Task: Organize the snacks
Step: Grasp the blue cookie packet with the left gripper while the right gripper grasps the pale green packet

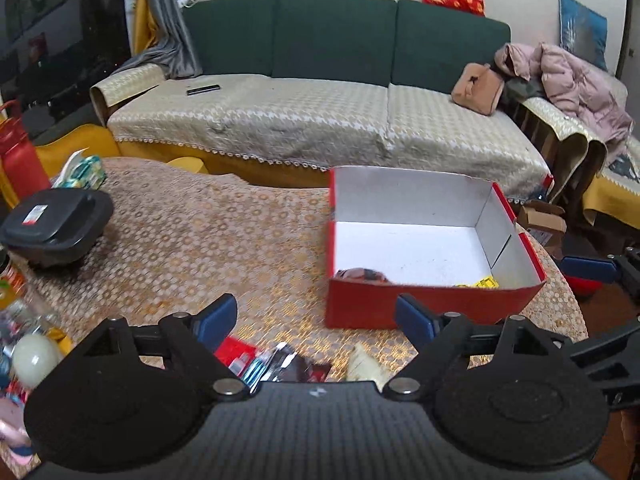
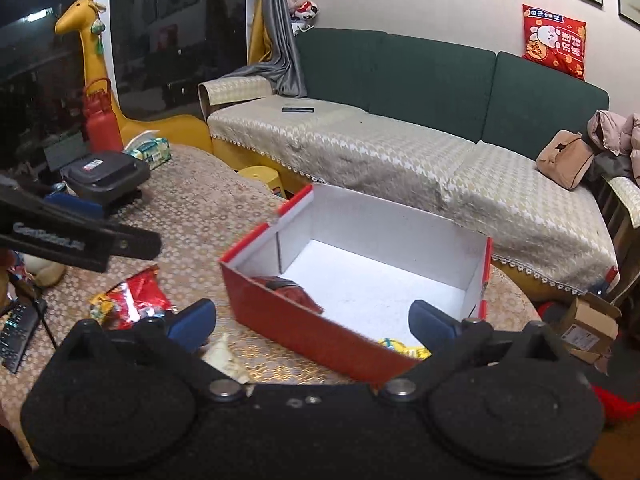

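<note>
Both claws are spread wide and hold nothing: the left gripper [image 1: 316,316] hangs over loose snack packets [image 1: 276,364] on the patterned tablecloth [image 1: 192,240], the right gripper [image 2: 312,320] over the near wall of the red box [image 2: 320,336]. Only the right view shows the red packet [image 2: 288,290] and yellow packet [image 2: 404,348] clearly inside, and a yellow giraffe [image 2: 92,60]. Behind stands the green sofa [image 1: 332,36].

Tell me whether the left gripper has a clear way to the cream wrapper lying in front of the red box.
Probably yes. The left gripper is open and empty, the cream wrapper lies bare on the tablecloth just below it, and the red box sits behind, not across the path.
</note>
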Demonstrator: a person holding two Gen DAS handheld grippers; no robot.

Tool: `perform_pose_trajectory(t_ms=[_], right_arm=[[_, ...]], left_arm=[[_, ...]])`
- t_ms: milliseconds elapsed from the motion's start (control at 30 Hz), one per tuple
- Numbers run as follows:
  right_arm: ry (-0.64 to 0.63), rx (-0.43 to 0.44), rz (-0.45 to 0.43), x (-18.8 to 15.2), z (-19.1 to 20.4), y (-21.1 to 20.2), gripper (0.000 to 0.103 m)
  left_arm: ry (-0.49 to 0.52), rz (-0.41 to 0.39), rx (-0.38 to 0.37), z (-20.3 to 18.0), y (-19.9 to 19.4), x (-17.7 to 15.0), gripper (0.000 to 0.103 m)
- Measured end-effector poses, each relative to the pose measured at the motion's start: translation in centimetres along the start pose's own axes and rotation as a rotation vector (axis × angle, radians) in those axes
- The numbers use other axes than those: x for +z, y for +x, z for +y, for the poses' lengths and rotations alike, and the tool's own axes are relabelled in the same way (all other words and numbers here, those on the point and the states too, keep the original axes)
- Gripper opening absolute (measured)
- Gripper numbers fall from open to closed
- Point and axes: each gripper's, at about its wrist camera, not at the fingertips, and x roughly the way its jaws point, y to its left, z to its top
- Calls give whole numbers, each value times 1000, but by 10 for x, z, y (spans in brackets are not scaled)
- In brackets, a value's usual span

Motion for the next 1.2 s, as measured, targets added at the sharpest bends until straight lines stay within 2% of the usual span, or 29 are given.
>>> perform_pose_trajectory(t_ms=[100,267,367,567,733,833,1000,1133,1200], right_arm=[[5,27,-34,-7,12,-8,103],[9,21,-79,-22,31,-13,103],[12,61,-58,-31,42,-8,103],[13,66,6,-43,57,8,103],[47,33,7,-54,61,19,103],[61,54,50,-59,62,30,103],[132,80,109,-59,59,49,101],[238,57,159,-57,51,69,96],[267,38,171,-56,49,79,94]], left_arm=[[-24,-12,14,16,-15,-14,89],[-67,0,23,40,-26,-43,90],[-70,16,43,51,-27,-63,90],[-62,75,58,73,-19,-100,90],[-50,126,57,85,-4,-124,90],[-49,151,21,93,8,-130,90],[15,162,-61,103,25,-130,90],[86,186,-105,109,43,-129,90],[118,204,-103,111,53,-130,90]])
